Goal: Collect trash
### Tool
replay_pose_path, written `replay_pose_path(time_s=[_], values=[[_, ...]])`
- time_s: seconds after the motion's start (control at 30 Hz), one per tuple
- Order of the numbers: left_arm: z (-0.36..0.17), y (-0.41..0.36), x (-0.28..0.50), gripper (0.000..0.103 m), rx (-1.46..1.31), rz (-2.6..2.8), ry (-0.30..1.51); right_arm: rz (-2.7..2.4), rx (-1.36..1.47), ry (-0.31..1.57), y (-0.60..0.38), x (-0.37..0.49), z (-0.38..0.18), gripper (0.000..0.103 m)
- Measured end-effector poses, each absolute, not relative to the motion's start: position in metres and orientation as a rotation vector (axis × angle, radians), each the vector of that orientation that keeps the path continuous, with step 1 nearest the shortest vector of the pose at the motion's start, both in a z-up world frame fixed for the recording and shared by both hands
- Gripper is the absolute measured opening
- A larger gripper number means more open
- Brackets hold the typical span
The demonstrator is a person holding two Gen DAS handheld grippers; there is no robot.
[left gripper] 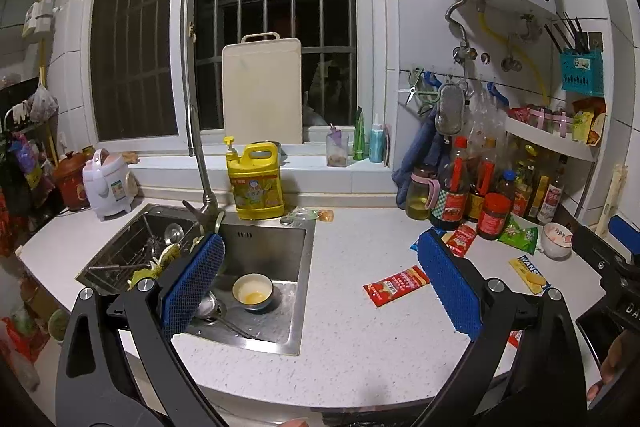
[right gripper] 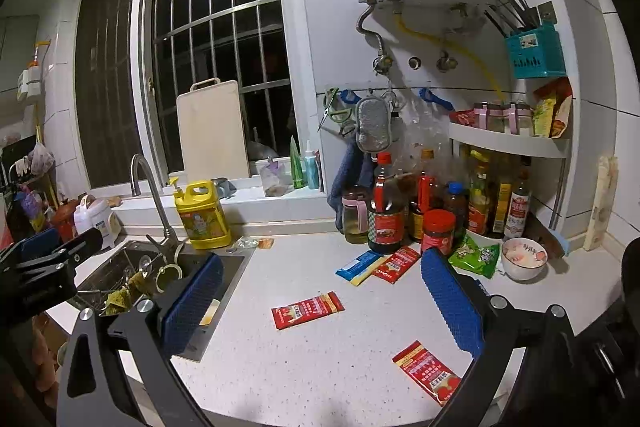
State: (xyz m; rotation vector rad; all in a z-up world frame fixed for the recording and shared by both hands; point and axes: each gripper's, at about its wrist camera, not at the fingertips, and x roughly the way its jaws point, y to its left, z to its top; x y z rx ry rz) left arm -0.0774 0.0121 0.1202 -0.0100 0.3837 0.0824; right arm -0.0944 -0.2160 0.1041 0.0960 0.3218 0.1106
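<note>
Red packet ahead of the wide-open right gripper, long axis running left to right

In the right wrist view the red packet [right gripper: 307,309] lies flat on the counter [right gripper: 320,359] at frame centre, between the fingers' lines. The right gripper [right gripper: 322,301] hovers nearer it, spread wide, empty. The left gripper [left gripper: 320,281], also gaping and empty, has it right of centre.

Left gripper [left gripper: 320,279] and right gripper [right gripper: 320,299] both have jaws wide apart, holding nothing, side by side.
</note>
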Motion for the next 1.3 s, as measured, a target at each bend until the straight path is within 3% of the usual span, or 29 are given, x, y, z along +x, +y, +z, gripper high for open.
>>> replay_pose_path(time_s=[1.3], values=[[0.1167,0.0211,-0.0758,0.095,0.007,0.049,0.393,0.09,0.101,0.34,-0.2166,-0.1009,0.0957,0.098]])
